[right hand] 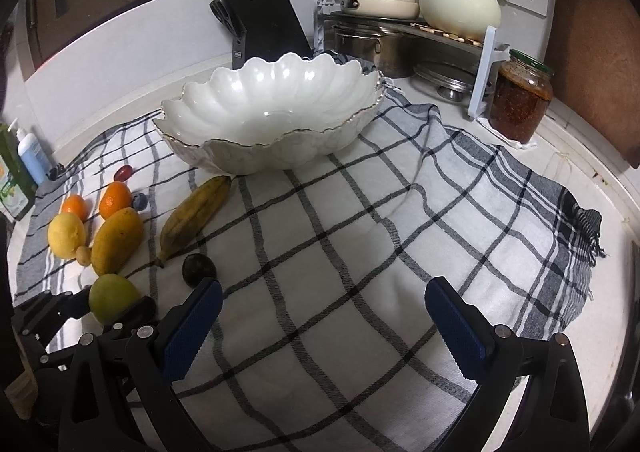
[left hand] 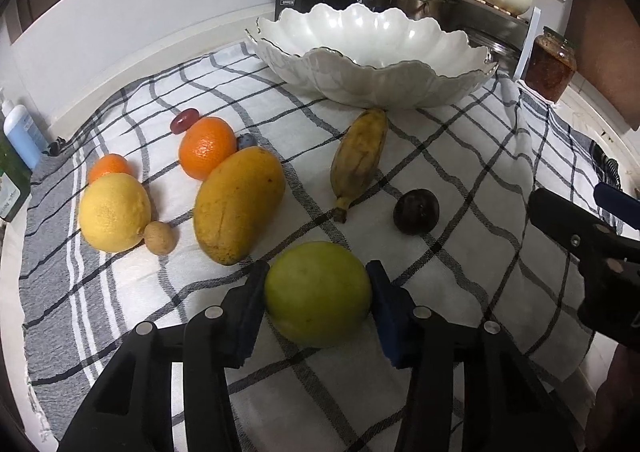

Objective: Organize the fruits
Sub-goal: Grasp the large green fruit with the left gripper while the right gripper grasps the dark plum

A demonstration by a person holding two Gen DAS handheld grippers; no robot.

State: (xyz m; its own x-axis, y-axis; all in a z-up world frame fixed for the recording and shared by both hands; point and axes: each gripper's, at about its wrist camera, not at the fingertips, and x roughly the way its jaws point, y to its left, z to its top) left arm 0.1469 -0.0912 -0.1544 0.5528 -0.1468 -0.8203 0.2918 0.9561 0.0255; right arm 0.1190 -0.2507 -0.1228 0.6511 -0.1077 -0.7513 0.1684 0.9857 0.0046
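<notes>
Left wrist view: the left gripper (left hand: pixel 318 294) has its jaws clenched on a green fruit (left hand: pixel 318 294) that sits on the checked cloth (left hand: pixel 460 179), a pad touching each side. Just beyond it lie a mango (left hand: pixel 238 205), a lemon (left hand: pixel 114 211) and an orange (left hand: pixel 207 147) at the left, a banana (left hand: pixel 360 159) ahead and a dark plum (left hand: pixel 416 211) to the right. The white bowl (left hand: pixel 372 83) stands at the cloth's far edge – empty.

Right wrist view: the right gripper (right hand: pixel 322 328) hangs with jaws released and wide over bare cloth – open room runs from it to the bowl (right hand: pixel 268 155). A jar (right hand: pixel 520 103) stands off the cloth's far right edge on the counter (right hand: pixel 576 155).
</notes>
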